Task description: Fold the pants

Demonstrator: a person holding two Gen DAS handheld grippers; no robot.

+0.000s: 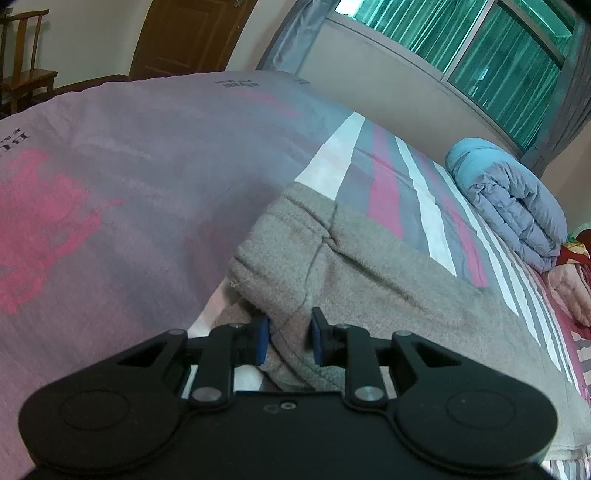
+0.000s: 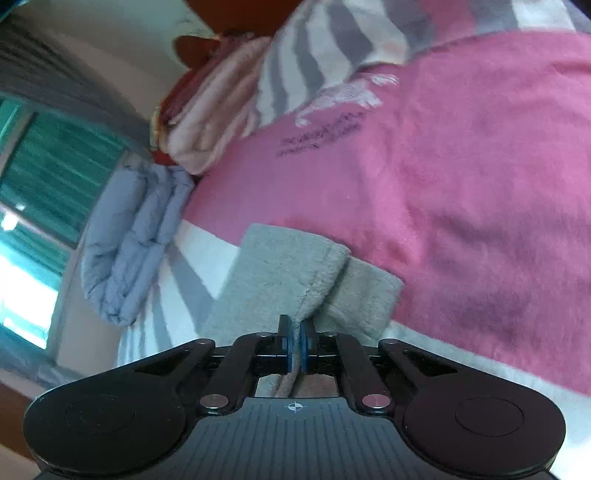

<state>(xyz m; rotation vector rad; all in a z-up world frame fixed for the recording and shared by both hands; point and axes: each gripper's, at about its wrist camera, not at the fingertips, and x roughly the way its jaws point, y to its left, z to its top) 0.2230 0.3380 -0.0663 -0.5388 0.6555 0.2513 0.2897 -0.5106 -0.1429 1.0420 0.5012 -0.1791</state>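
In the left wrist view, a wooden chair is standing at the far left by the wall, with a brown door just right of it. A big pinkish-grey blanket is covering the left part of the bed. Low in the middle, the left gripper is sitting with its jaws parted, blue pads on either side of a fold of the grey pants; whether the pads are touching the cloth I cannot tell. The pants are lying on the striped sheet, stretching right and toward the camera. Farther right, a rolled blue quilt is resting on the sheet under the window.

In the right wrist view, the window is showing at the left, and the quilt is lying beside it. In the middle, the right gripper is pinching a raised ridge of the pants, its pads closed tight on the cloth. The pants' end is lying partly on the sheet and partly against the pink blanket, which is filling the right side.
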